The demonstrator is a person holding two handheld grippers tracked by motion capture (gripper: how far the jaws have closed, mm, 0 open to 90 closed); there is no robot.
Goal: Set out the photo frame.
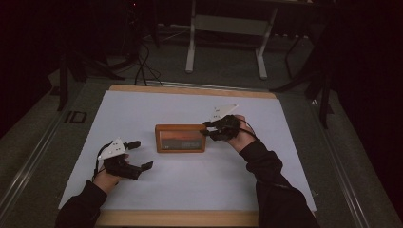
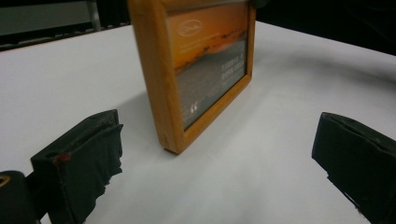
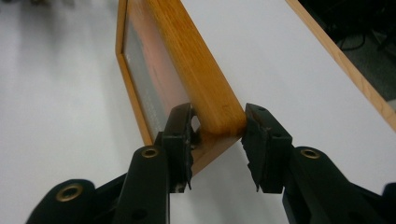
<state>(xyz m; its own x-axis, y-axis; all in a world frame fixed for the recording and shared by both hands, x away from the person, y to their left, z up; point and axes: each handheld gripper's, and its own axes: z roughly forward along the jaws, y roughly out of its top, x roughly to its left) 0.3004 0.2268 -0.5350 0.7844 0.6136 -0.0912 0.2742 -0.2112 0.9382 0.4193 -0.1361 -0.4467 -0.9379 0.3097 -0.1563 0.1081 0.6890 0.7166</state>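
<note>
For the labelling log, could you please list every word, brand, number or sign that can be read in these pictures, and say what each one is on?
"ID": pale letters on the dark floor strip left of the table.
White oval logo at the top of the print in the wooden picture frame: script too blurred to read.
Lines of small pale text lower on that print: too small and blurred to read.
Nothing legible on the left gripper or the right gripper.

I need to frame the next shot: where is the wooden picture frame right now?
In the high view the wooden picture frame stands mid-table on the white sheet, its right end clamped by the right gripper.
</note>
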